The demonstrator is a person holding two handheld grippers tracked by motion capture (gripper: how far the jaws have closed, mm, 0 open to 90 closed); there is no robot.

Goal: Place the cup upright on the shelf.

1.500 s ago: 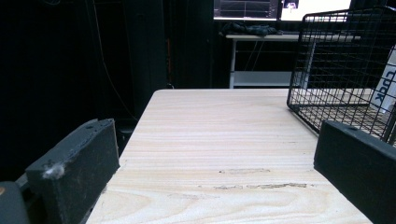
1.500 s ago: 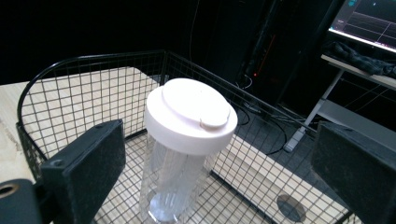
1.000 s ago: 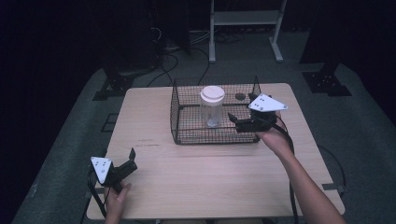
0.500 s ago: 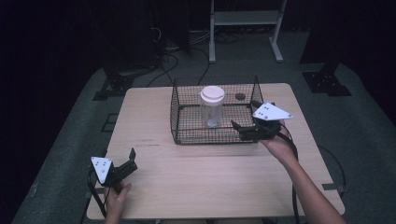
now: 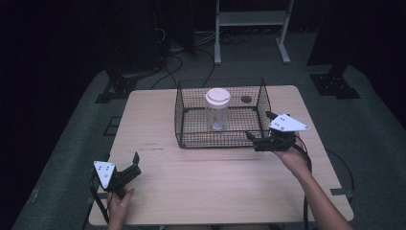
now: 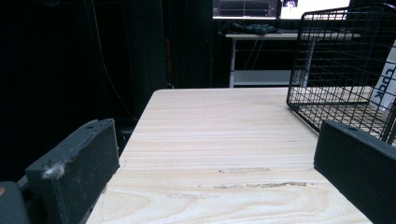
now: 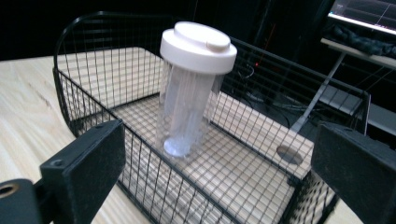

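- The right gripper (image 5: 261, 136) has drawn back from over the wire basket (image 5: 191, 122) within the last second and now sits at the basket's near right corner, just outside the mesh, jaws spread wide and holding nothing.
- That retreat with empty jaws suggests the jar (image 5: 217, 109) has been released, so the placing step looks finished; it stands upright on the basket floor, near the middle.
- The left gripper (image 5: 130, 168) has not shifted: it rests at the near left corner of the table (image 5: 201, 177), well apart from the basket, jaws open and empty.
- The jar is a clear, ribbed plastic cylinder with a broad, cream-white lid (image 7: 197, 41) bearing a small raised button.
- The basket is black wire grid with rounded rim corners, open-topped.
- The table is pale wood-grain laminate, smooth, with faint scuffs.
- The jaws are matte black blocks, slightly dusty.
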